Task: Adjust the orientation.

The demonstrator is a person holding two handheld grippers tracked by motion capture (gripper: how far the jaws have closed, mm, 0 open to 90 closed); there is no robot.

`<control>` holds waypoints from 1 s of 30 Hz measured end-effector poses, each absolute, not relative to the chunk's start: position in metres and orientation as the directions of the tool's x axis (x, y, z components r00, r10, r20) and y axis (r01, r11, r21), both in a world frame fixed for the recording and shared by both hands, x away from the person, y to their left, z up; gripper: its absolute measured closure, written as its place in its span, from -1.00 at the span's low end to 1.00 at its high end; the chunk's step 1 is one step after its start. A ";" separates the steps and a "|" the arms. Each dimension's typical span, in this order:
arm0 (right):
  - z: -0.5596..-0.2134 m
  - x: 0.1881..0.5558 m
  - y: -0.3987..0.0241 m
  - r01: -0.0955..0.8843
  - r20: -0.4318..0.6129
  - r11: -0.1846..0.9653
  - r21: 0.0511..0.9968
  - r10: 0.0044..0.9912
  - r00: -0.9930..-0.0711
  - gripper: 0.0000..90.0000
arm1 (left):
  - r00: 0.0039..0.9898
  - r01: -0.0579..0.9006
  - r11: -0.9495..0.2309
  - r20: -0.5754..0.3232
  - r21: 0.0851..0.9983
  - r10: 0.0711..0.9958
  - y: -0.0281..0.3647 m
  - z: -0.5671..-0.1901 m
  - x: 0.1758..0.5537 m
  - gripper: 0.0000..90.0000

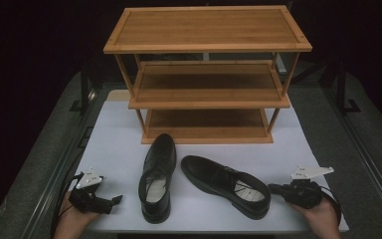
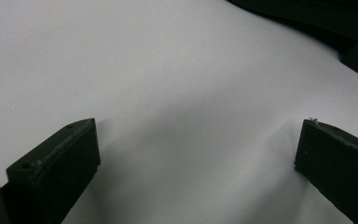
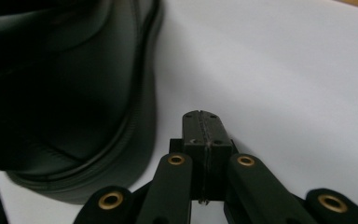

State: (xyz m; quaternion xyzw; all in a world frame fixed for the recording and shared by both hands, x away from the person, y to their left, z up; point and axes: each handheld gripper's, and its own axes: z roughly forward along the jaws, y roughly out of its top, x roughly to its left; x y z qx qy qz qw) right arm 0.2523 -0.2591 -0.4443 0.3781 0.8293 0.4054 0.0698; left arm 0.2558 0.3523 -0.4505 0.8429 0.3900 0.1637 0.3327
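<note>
The right gripper [image 1: 273,188] lay low near the front right corner of the bench, held in the person's right hand [image 1: 323,214], and its jaws were pressed fully together with nothing between them. In the right gripper view the closed jaws met in a single seam over bare white surface, just beside the heel of a black leather dress shoe [image 3: 65,93] but not touching it. Seen from the high view, that right-hand shoe [image 1: 226,184] lay on its sole at a slant, heel toward the right gripper and toe pointing toward the middle of the bench.

The left gripper [image 1: 115,199] rested near the front left corner in the person's left hand [image 1: 72,221], jaws spread wide and empty. In the left gripper view they stood well apart over plain white surface.

Between the two grippers, a second black dress shoe [image 1: 157,174] stood upright, toe pointing away from the person, close beside the slanted one. Both shoes sat on the white-covered bench [image 1: 114,144]. Behind them, at the far edge, stood a three-tier bamboo shoe rack [image 1: 206,74] with bare shelves.
</note>
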 end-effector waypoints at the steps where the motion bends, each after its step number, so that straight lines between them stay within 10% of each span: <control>1: -0.445 0.252 -0.257 0.568 0.191 0.391 0.724 0.678 -0.710 0.99 | 0.642 0.549 -0.474 0.016 0.689 0.767 0.352 -0.450 0.256 -1.00; 30: -0.447 0.241 -0.226 0.541 0.254 0.485 0.687 0.537 -0.805 0.99 | 0.643 0.549 -0.475 0.016 0.688 0.766 0.352 -0.451 0.256 -1.00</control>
